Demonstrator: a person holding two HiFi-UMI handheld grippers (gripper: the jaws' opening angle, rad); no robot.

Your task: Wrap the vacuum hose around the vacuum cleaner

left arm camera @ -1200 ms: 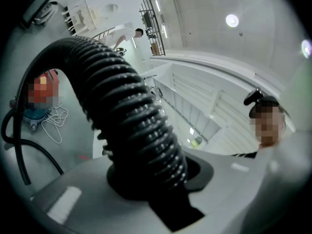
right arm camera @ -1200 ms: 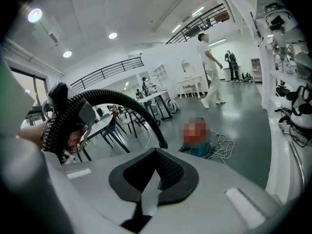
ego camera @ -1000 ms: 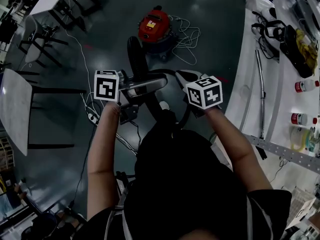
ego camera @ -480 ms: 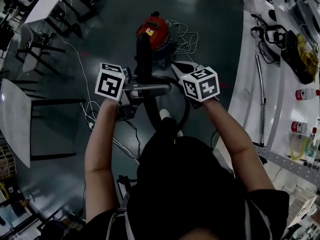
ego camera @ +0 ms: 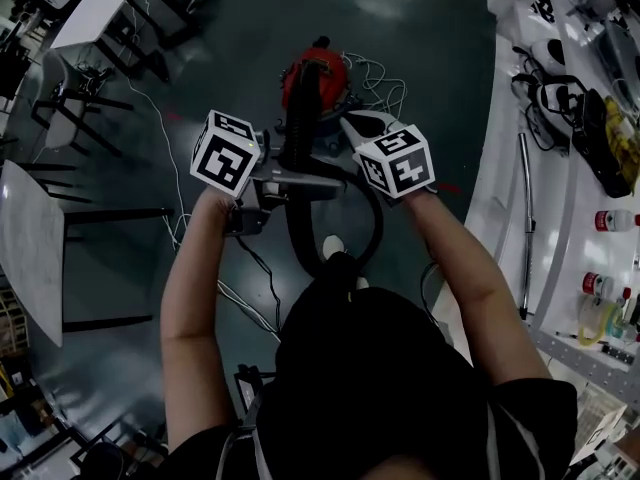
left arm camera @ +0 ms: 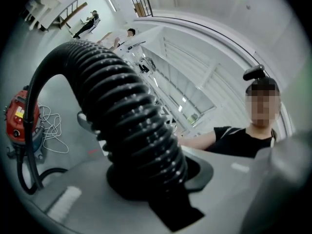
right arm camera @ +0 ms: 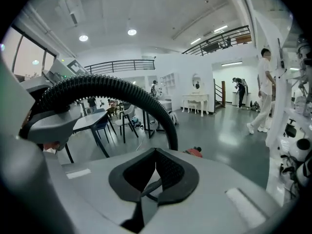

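Vacuum hose (left arm camera: 131,126), single, clamped in left hand-held gripper (left arm camera: 161,179); one vacuum cleaner (left arm camera: 19,118).

Head view: dim overall; your floor (ego camera: 430,88) reads dark teal with a soft glare patch near the top, while the white counter (ego camera: 505,148) stays bright.
Left gripper view: the hose (left arm camera: 131,126) crowds your lens, with glossy highlights on its ribs and the near end soft (too close to focus).
Right gripper view: round ceiling lights (right arm camera: 131,31) light it evenly; you get strong fisheye bending and black corners.
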